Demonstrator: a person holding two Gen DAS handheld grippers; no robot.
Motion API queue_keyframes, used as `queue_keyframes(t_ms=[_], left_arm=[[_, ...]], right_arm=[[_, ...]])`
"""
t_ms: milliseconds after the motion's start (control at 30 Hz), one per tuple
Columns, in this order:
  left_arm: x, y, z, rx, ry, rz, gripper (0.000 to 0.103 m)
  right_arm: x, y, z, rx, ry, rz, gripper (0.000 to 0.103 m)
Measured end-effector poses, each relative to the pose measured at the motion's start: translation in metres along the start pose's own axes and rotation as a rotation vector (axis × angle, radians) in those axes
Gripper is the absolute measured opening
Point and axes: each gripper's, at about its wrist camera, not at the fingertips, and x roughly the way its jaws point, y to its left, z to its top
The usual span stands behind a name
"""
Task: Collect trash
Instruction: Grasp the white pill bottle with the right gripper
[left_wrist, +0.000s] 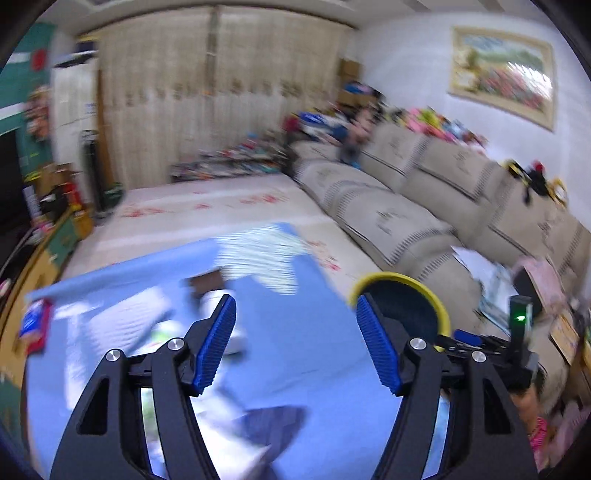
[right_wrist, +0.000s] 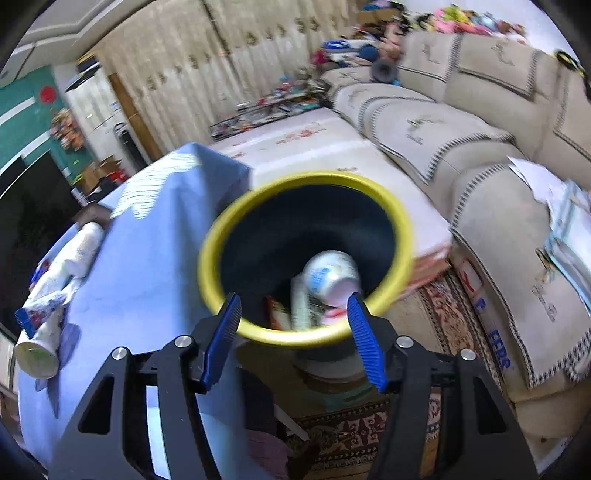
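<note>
A dark bin with a yellow rim (right_wrist: 207, 258) stands beside a table under a blue cloth (right_wrist: 155, 266). Inside the bin lie a white can (right_wrist: 332, 275) and some wrappers (right_wrist: 299, 306). My right gripper (right_wrist: 293, 297) hangs open just above the bin's near rim, with nothing between its fingers. On the cloth at the left lie crumpled white wrappers (right_wrist: 81, 247), a paper cup on its side (right_wrist: 37, 354) and a blue-and-red packet (right_wrist: 29, 317). My left gripper (left_wrist: 295, 301) is open and empty over the blue cloth (left_wrist: 295, 350). The bin's rim (left_wrist: 395, 275) shows to its right and blurred white trash (left_wrist: 162, 332) to its left.
A long beige sofa (left_wrist: 406, 206) runs along the right wall, with papers (right_wrist: 565, 221) on its near seat. A low platform with a floral sheet (left_wrist: 207, 206) lies beyond the table. A patterned rug (right_wrist: 443, 306) covers the floor by the bin. Clutter lines the far wall.
</note>
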Motion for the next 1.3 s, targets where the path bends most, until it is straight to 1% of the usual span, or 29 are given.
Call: queue_keyframes(t_ms=[100, 233, 267, 400, 433, 467, 533, 600, 733, 833, 1033, 1067, 1133, 1200, 1267, 1300], left_arm=[[-0.027, 0.05, -0.018, -0.091, -0.062, 0.07, 0.073], [-0.04, 0.113, -0.041, -0.17, -0.106, 0.189, 0.073], [-0.04, 0.127, -0.047, -0.185, -0.115, 0.225, 0.073], [-0.03, 0.172, -0.073, -0.248, -0.13, 0.303, 0.073], [-0.024, 0.174, -0.076, -0.254, -0.13, 0.318, 0.073], [-0.02, 0.183, -0.082, -0.261, -0.13, 0.344, 0.073], [-0.013, 0.196, -0.092, -0.271, -0.119, 0.386, 0.073], [-0.007, 0.204, -0.095, -0.281, -0.108, 0.396, 0.073], [-0.003, 0.214, -0.101, -0.309, -0.098, 0.393, 0.076], [-0.003, 0.214, -0.104, -0.328, -0.094, 0.376, 0.077], [-0.005, 0.201, -0.104, -0.308, -0.09, 0.372, 0.077], [-0.003, 0.2, -0.105, -0.304, -0.085, 0.368, 0.077], [0.0, 0.198, -0.104, -0.3, -0.081, 0.365, 0.077], [-0.001, 0.196, -0.104, -0.296, -0.081, 0.363, 0.077], [-0.002, 0.195, -0.104, -0.293, -0.086, 0.366, 0.077], [-0.002, 0.195, -0.104, -0.291, -0.088, 0.367, 0.077]], right_arm=[[0.002, 0.049, 0.009, -0.09, -0.004, 0.053, 0.058], [0.007, 0.117, 0.021, -0.183, -0.01, 0.142, 0.059], [0.011, 0.138, 0.025, -0.209, -0.017, 0.163, 0.06], [0.029, 0.195, 0.036, -0.278, -0.016, 0.22, 0.062], [0.036, 0.209, 0.038, -0.294, -0.014, 0.223, 0.063], [0.041, 0.218, 0.04, -0.302, -0.011, 0.222, 0.063], [0.058, 0.241, 0.045, -0.317, 0.014, 0.232, 0.063], [0.069, 0.256, 0.048, -0.329, 0.031, 0.23, 0.063], [0.092, 0.279, 0.049, -0.354, 0.046, 0.177, 0.063], [0.113, 0.291, 0.045, -0.367, 0.088, 0.153, 0.063], [0.136, 0.302, 0.039, -0.383, 0.114, 0.092, 0.063], [0.137, 0.301, 0.038, -0.379, 0.114, 0.089, 0.063], [0.138, 0.3, 0.038, -0.368, 0.109, 0.102, 0.049], [0.133, 0.297, 0.039, -0.36, 0.091, 0.11, 0.049], [0.121, 0.292, 0.042, -0.353, 0.058, 0.121, 0.045], [0.115, 0.291, 0.043, -0.35, 0.052, 0.131, 0.045]])
